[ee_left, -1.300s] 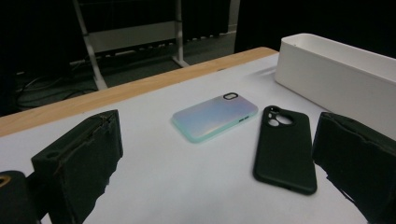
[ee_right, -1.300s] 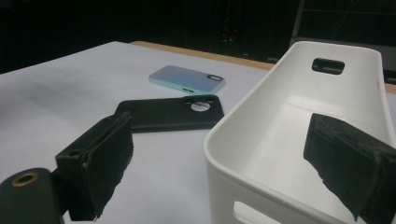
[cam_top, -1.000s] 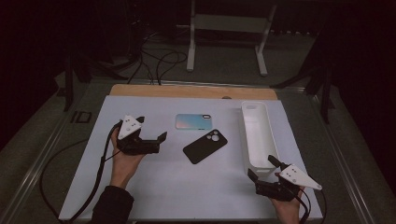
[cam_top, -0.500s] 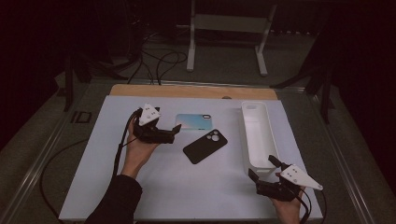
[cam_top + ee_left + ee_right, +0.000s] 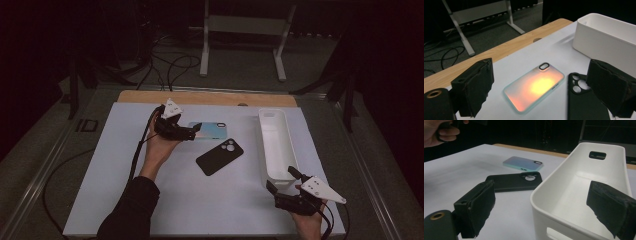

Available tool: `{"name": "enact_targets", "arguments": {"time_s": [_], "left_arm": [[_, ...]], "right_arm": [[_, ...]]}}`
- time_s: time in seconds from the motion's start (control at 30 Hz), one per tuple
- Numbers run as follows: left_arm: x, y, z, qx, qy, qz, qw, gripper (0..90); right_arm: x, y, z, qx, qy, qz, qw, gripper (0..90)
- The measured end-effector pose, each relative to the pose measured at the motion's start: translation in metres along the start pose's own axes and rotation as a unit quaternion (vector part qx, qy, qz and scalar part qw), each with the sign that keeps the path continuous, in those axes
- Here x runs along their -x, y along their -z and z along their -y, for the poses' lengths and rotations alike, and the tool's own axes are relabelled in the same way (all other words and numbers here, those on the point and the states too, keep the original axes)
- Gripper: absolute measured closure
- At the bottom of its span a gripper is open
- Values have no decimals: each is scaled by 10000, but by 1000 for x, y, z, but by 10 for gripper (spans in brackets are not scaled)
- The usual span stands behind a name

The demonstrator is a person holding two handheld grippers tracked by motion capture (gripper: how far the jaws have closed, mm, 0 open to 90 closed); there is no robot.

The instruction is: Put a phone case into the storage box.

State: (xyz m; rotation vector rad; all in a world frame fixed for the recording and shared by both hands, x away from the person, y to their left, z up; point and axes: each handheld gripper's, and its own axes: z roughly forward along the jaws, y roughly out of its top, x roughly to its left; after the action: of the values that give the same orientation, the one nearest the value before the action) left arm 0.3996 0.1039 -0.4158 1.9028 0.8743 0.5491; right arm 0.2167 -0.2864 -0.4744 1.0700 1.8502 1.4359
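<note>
Left gripper (image 5: 192, 132) has travelled forward and inward across the bench (image 5: 110, 165) over the last second, from open sheet at the left to the near-left end of the pale iridescent phone case (image 5: 210, 131). Its jaws stand wide apart with nothing between them; in the left gripper view the case (image 5: 534, 89) lies flat between the two pads, framed for a pick but not yet touched. Judgement: approach phase ending, closing comes next, likely on the case's short end or long edges. Black phone case (image 5: 220, 156) lies just beside it, angled, near enough to be nudged. White bin (image 5: 276, 145) stands to the right, empty, the probable destination. Right gripper (image 5: 284, 192) has not moved, resting at the bin's near end, jaws apart and empty.
</note>
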Motion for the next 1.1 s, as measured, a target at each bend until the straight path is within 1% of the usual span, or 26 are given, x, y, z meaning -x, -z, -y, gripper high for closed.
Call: {"name": "enact_targets", "arguments": {"time_s": [0.17,0.2,0.43,0.53,0.57,0.67,0.73,0.83,0.9,0.93,0.97,1.0,1.03,1.07,1.1], "left_arm": [[-2,-18,-2,-146,81,-28,9999,159],[-2,-21,-2,-159,106,13,9998,179],[-9,-42,-6,-131,268,-59,9995,364],[-10,-51,-8,-141,302,-90,9994,413],[-10,-55,-10,-167,318,-73,9993,427],[-8,-65,-13,-205,261,2,9995,506],[-6,-73,-13,-266,225,-27,9994,549],[-4,-84,-13,-348,240,40,9991,601],[-5,-91,-11,-396,277,107,9988,644],[-5,-91,-11,-396,277,107,9988,662],[-5,-96,-9,-426,314,124,9985,662],[-5,-96,-9,-426,314,124,9985,690],[-5,-96,-9,-426,314,124,9985,690],[-7,-106,-4,-496,427,167,9977,690],[-7,-109,-2,-520,452,172,9975,747]], "right_arm": [[0,0,0,-8,-9,14,10000,82],[0,0,0,-6,-6,22,10000,82],[2,1,0,21,-49,30,10000,82],[2,1,0,25,-68,32,10000,82],[2,1,0,32,-75,28,10000,82],[2,1,1,35,-85,39,10000,82],[3,2,1,44,-94,41,9999,82],[4,2,1,49,-118,60,9999,82],[4,2,2,47,-140,62,9999,81],[4,2,2,47,-140,62,9999,81],[4,2,2,39,-128,79,9999,82],[4,2,2,39,-128,79,9999,82],[3,1,2,35,-89,88,9999,82],[3,1,2,35,-89,88,9999,82],[2,0,2,12,-80,77,9999,82]]}}
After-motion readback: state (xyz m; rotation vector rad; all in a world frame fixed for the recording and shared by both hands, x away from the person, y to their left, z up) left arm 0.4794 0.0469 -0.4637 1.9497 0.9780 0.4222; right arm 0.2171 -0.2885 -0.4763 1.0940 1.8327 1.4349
